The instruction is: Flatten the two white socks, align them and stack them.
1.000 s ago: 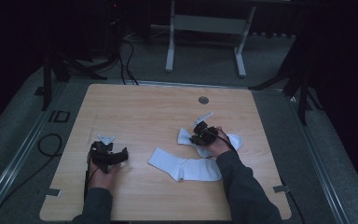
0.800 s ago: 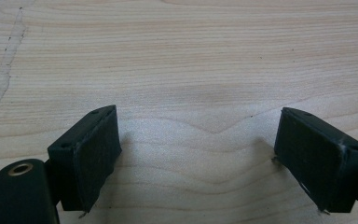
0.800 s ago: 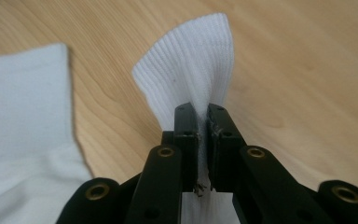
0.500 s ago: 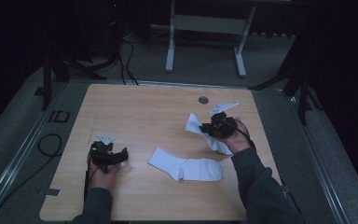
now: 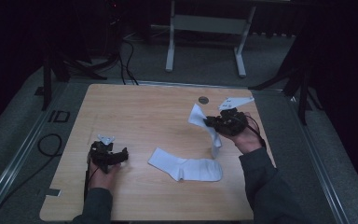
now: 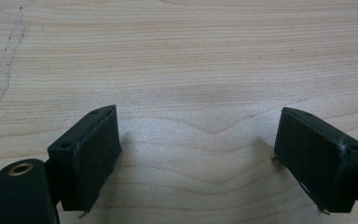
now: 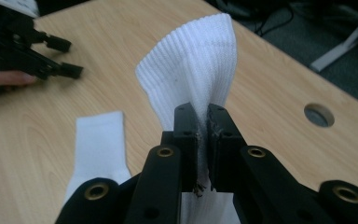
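Since a second ago the right claw (image 7: 203, 140) has carried one white sock (image 7: 193, 70), pinched by a thin fold, toward the table's (image 5: 135, 112) far right; it could slip free. Left claw (image 6: 193, 154) rests spread (second sock (image 5: 186, 169) lies mid-table).

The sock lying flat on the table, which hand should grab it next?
Probably the left. The left gripper is open and holds nothing, resting near the flat sock. The right gripper is shut on the lifted sock, so it is busy.
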A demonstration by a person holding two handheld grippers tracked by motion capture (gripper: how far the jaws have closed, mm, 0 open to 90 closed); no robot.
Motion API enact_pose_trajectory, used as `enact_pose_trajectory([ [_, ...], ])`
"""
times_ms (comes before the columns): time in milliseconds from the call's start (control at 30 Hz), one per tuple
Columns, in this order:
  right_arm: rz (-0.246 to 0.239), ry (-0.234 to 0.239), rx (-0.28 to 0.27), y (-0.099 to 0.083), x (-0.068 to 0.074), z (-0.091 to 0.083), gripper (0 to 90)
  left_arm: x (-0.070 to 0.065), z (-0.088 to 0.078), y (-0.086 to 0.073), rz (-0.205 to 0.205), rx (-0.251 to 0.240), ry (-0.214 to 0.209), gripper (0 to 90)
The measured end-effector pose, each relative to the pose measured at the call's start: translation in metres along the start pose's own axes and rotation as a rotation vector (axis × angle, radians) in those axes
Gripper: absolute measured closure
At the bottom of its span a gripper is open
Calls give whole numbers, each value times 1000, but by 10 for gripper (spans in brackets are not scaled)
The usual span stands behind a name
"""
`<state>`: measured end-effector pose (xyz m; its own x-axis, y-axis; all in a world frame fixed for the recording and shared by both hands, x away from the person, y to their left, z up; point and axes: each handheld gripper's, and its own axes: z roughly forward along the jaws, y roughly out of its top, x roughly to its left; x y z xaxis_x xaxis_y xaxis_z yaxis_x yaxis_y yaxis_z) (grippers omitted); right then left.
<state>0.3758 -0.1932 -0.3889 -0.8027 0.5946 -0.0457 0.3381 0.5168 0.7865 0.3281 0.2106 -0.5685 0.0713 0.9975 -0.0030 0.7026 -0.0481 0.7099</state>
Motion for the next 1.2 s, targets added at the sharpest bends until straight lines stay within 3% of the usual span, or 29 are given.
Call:
enact_pose_trajectory([
  [333, -60, 31, -67, 2, 34, -37, 828, 0, 0, 0, -1, -1, 0, 142],
  [500, -70, 42, -43, -7, 47, -42, 826, 0, 0, 0, -3, -3, 0, 142],
  [733, -53, 79, 52, -30, 60, 3, 824, 0, 0, 0, -1, 1, 1, 141],
  [967, -7, 105, 90, -45, 68, 40, 820, 0, 0, 0, -1, 0, 1, 141],
  [1200, -5, 72, 135, -53, 81, 64, 818, -2, 0, 0, -11, 0, 12, 141],
])
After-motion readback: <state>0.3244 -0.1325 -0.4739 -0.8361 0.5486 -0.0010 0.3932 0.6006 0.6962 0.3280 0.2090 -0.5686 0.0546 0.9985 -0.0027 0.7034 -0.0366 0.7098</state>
